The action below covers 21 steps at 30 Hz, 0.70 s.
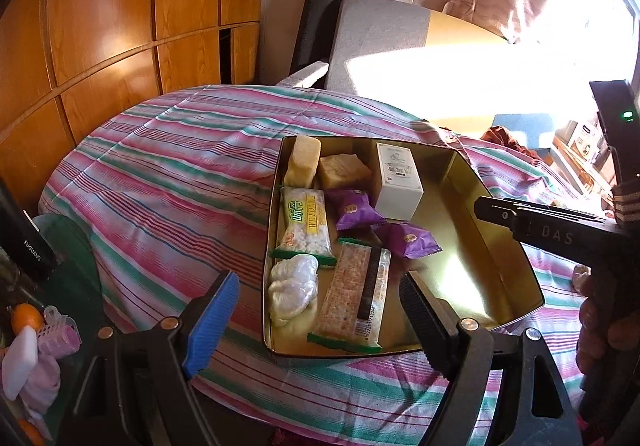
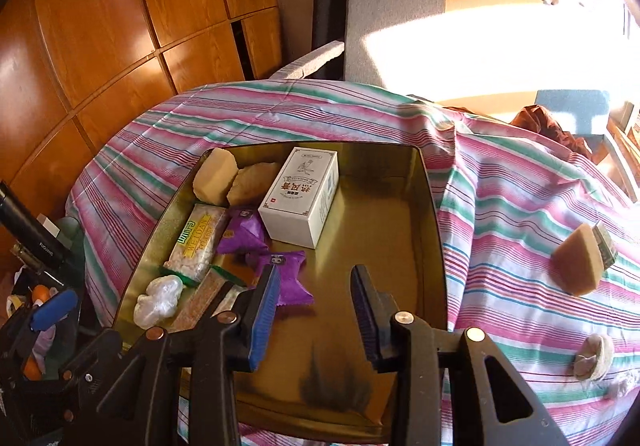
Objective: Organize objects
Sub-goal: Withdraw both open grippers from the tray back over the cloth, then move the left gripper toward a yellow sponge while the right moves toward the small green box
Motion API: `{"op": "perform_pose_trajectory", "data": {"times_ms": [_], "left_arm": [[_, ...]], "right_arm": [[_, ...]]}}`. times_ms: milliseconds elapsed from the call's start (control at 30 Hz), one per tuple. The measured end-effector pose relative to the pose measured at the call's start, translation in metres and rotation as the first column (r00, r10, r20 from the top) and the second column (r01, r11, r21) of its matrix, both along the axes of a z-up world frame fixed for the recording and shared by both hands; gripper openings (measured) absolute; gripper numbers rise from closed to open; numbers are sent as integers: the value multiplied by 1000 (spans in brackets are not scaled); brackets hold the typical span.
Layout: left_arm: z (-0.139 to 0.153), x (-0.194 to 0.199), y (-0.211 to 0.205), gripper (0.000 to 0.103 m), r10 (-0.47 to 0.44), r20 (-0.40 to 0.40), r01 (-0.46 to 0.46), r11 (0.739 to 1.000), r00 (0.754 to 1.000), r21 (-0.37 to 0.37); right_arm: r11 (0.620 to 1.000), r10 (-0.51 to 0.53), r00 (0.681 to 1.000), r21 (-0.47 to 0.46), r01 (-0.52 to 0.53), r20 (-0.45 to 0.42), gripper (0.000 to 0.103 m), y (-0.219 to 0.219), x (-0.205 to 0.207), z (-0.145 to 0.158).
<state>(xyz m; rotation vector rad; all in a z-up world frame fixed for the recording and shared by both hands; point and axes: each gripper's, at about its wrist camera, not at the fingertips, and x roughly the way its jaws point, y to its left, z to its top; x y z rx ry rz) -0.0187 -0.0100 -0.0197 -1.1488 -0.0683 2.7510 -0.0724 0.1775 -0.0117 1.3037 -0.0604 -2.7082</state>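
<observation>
Step in hand, by my read: between picks. Most snacks already sit in the gold tin (image 2: 436,222) on the striped surface (image 2: 520,206): white box (image 2: 298,198) at 12 o'clock in the tin, purple packets (image 2: 286,278) mid, cracker bars (image 1: 306,226) and a clear-wrapped lump (image 1: 290,286) along the 9 o'clock wall.

Right claw (image 2: 316,310) hovers over the tin's bare half, gap narrow, nothing betw. the pads. Left claw (image 1: 316,310) wide, empty, at the tin's 6 o'clock edge.

Still outside: a tan wedge (image 2: 578,266) at 3 o'clock of the tin and a small round wrapped piece (image 2: 596,356) at 4 o'clock, both well apart from it.

Next prob.: swing right claw toward 3 o'clock, open wider, drop over the wedge.
</observation>
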Motion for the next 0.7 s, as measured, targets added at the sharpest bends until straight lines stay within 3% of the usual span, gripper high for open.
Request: {"op": "perform_pose_trajectory", "data": {"times_ms": [333, 567, 700], "left_arm": [[5, 7, 22, 83, -55, -5, 55, 998, 998, -33], [4, 7, 43, 84, -100, 13, 100, 994, 995, -51], [6, 5, 53, 84, -122, 22, 123, 992, 992, -37]], "right_arm": [[997, -71, 997, 35, 72, -37, 37, 52, 32, 9], [978, -203, 978, 32, 205, -45, 37, 122, 49, 13], [953, -301, 952, 22, 302, -56, 37, 172, 61, 17]]}}
